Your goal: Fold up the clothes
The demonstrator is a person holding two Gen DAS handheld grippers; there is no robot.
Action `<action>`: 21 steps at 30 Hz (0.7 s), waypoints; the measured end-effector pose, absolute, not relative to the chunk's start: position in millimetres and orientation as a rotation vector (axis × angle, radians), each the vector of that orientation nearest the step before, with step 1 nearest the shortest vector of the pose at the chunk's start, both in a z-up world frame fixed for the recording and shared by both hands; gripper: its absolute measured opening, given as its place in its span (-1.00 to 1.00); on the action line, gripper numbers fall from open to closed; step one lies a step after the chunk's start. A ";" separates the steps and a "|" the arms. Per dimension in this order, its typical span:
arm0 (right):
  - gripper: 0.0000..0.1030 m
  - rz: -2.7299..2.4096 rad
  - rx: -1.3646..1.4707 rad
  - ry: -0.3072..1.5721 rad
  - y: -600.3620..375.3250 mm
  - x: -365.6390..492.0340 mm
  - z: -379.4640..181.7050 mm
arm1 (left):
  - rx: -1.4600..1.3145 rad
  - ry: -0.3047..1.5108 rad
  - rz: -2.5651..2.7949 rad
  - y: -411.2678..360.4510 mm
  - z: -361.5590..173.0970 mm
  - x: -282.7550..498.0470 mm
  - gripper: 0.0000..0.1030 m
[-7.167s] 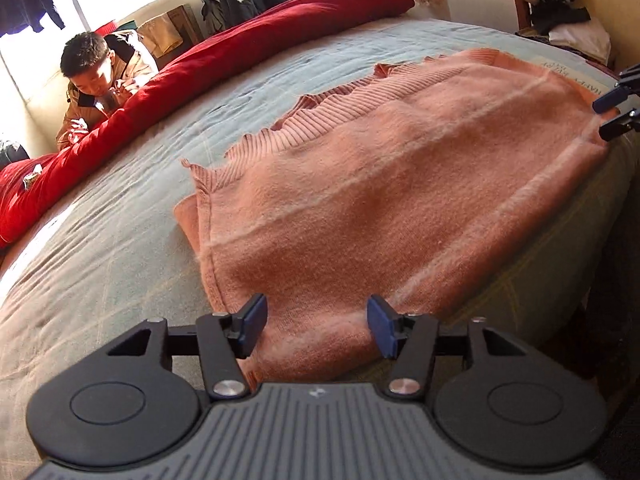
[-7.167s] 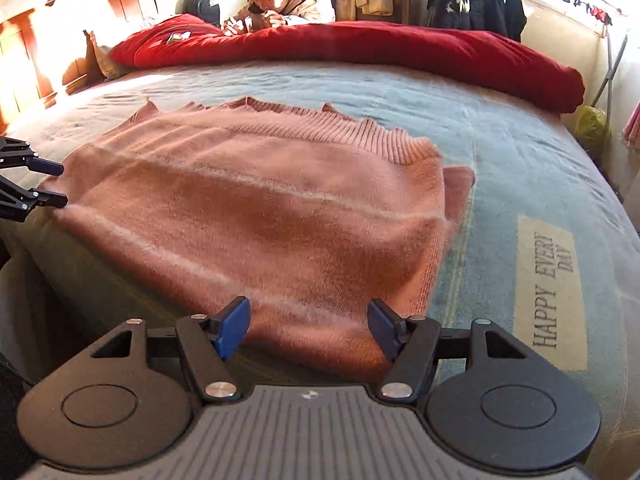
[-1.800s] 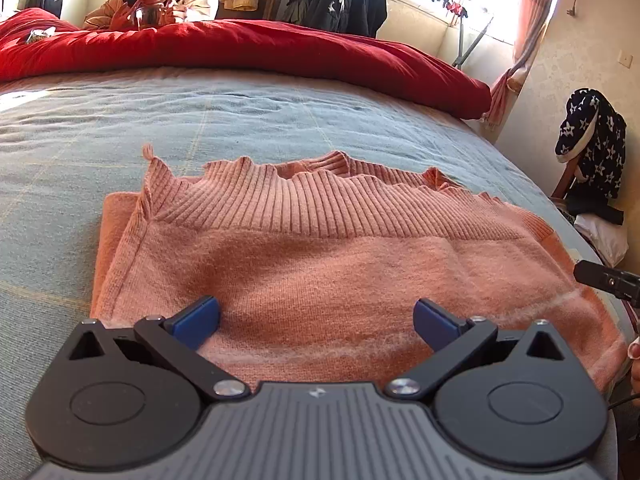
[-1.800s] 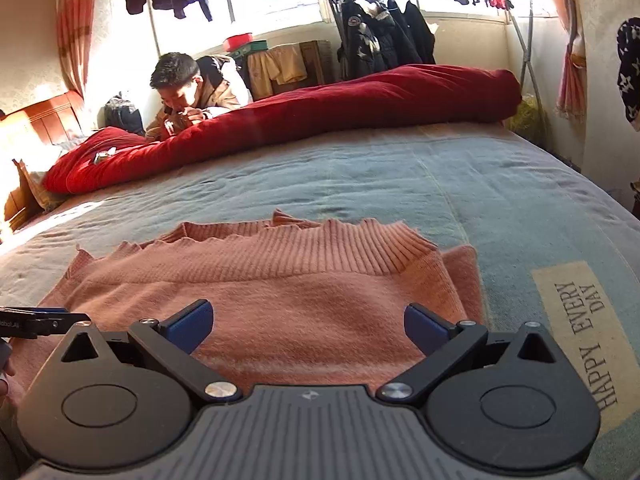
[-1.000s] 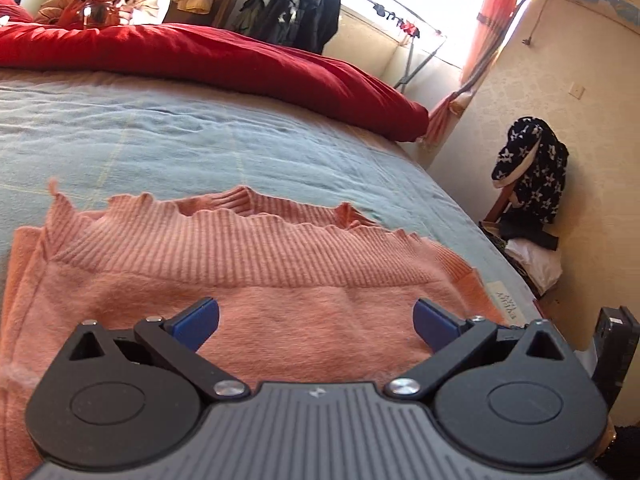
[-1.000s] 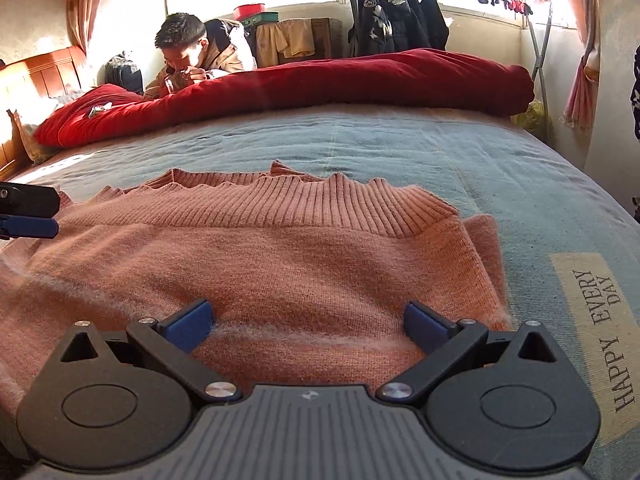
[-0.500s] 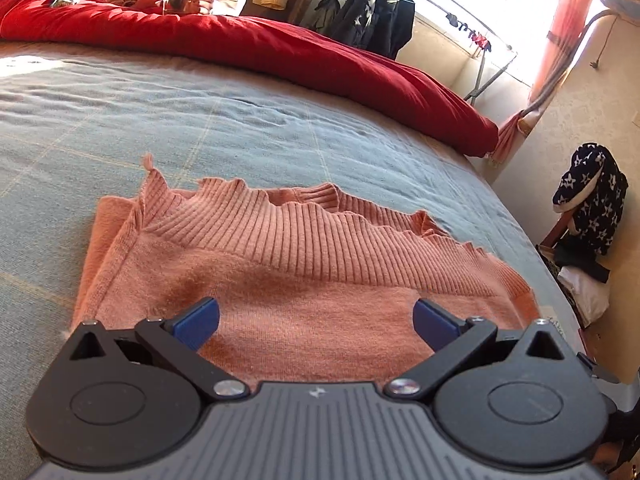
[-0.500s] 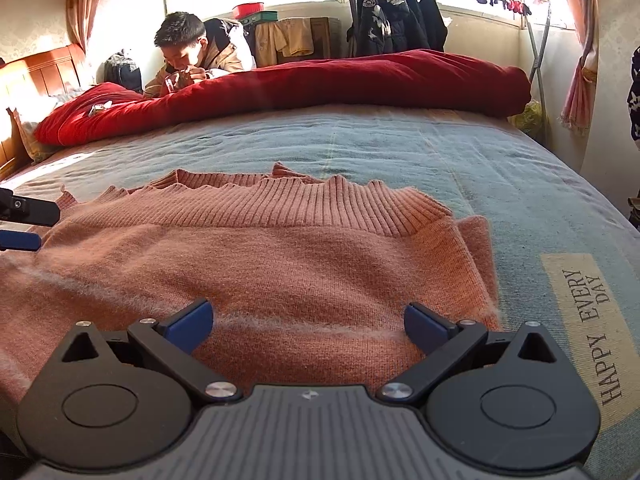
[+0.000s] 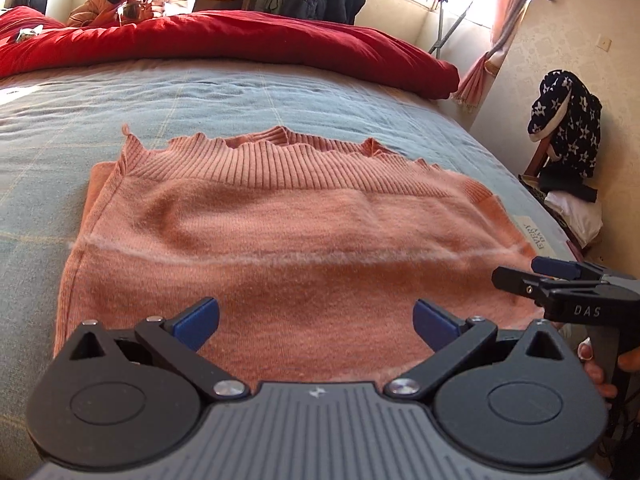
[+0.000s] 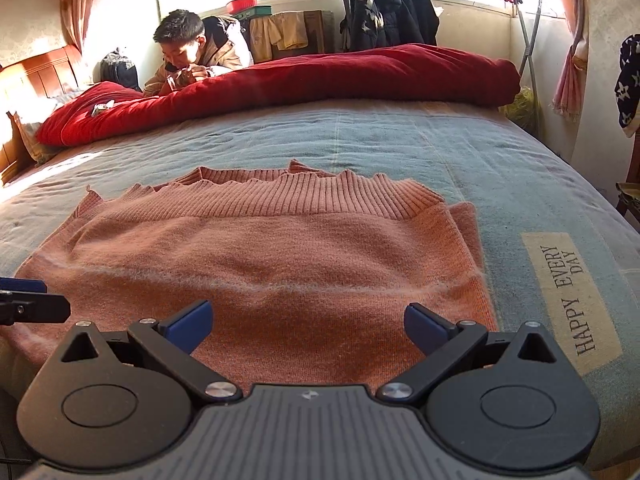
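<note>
A salmon-pink knit sweater [image 9: 288, 240] [image 10: 260, 264] lies flat near the front edge of the bed, folded, with its ribbed hem on the far side. My left gripper [image 9: 316, 318] hovers open over the sweater's near edge, nothing between its blue pads. My right gripper [image 10: 306, 322] is open too, over the near edge further right. In the left wrist view the right gripper [image 9: 536, 276] reaches in at the sweater's right corner, held by a hand [image 9: 596, 368]. The left gripper's tip [image 10: 24, 300] shows at the left edge of the right wrist view.
A grey-blue bedspread [image 10: 400, 148] with a "HAPPY EVERY DAY" patch [image 10: 568, 300] covers the bed. A rolled red duvet [image 10: 320, 76] lies along the far side, with a person [image 10: 192, 56] behind it. A clothes rack [image 10: 400, 4] stands at the window; a chair with clothes [image 9: 568, 140] stands right.
The left wrist view has swung back and settled square over the sweater's near edge. The right gripper now shows at its right corner. Both grippers stay open.
</note>
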State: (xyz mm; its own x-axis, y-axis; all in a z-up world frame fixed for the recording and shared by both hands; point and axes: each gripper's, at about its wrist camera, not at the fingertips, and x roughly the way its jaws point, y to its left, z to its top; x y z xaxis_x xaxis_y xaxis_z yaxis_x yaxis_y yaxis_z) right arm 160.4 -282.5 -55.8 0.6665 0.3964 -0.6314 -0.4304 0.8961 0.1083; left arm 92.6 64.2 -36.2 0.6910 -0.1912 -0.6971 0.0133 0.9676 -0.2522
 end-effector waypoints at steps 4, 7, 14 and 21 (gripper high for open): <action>1.00 0.431 -0.032 0.765 -288.5 157.9 -66.0 | -0.239 0.843 -0.104 63.9 -47.5 80.2 0.99; 1.00 0.411 -0.020 0.801 -291.7 155.1 -74.0 | -0.217 0.844 -0.103 61.2 -49.7 74.5 0.99; 1.00 0.412 -0.051 0.798 -293.5 143.0 -75.2 | -0.216 0.838 -0.095 60.0 -46.2 69.5 0.99; 1.00 0.448 -0.022 0.784 -311.0 129.3 -76.7 | -0.222 0.847 -0.076 61.9 -46.2 68.7 0.99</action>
